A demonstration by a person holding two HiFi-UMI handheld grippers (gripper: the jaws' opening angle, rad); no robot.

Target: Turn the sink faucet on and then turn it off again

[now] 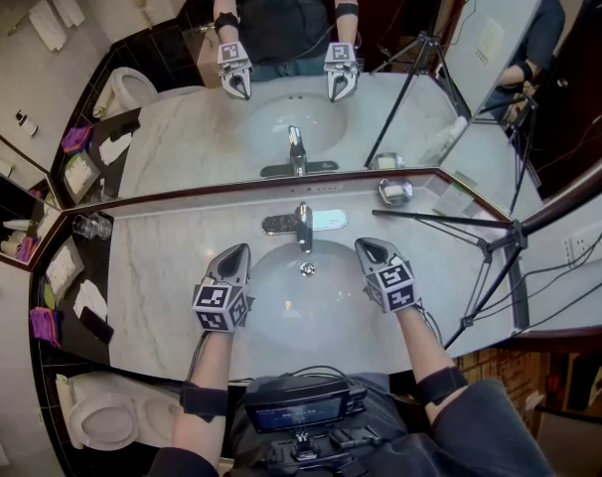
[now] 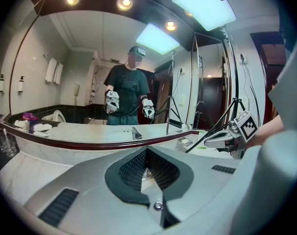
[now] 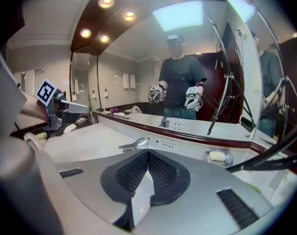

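A wide mirror runs along the back of a pale marble counter, and an oval sink basin is sunk into the middle of that counter. A black tripod stands on the counter's right side; its feet run out of the head view.

The person's forearms reach in from the lower edge, one over each side of the basin's near half, their elbows cut off by the frame. The left gripper hangs over the basin's left rim, and the right gripper hangs over the right rim. Both tip slightly downward, and their noses angle inward toward the back of the basin.

Each gripper view shows its own jaws pressed together at the tips with nothing pinched between them. This is so for the left gripper and for the right gripper. Neither touches anything.

The chrome faucet stands at the basin's back edge, midway between the two noses and apart from both. In the right gripper view its lever shows just above the closed tips. In the left gripper view the jaws block it, and only a shiny glint shows in the slit below the tips. Whether water is flowing cannot be made out.

A small soap dish sits by the mirror, right of the faucet.
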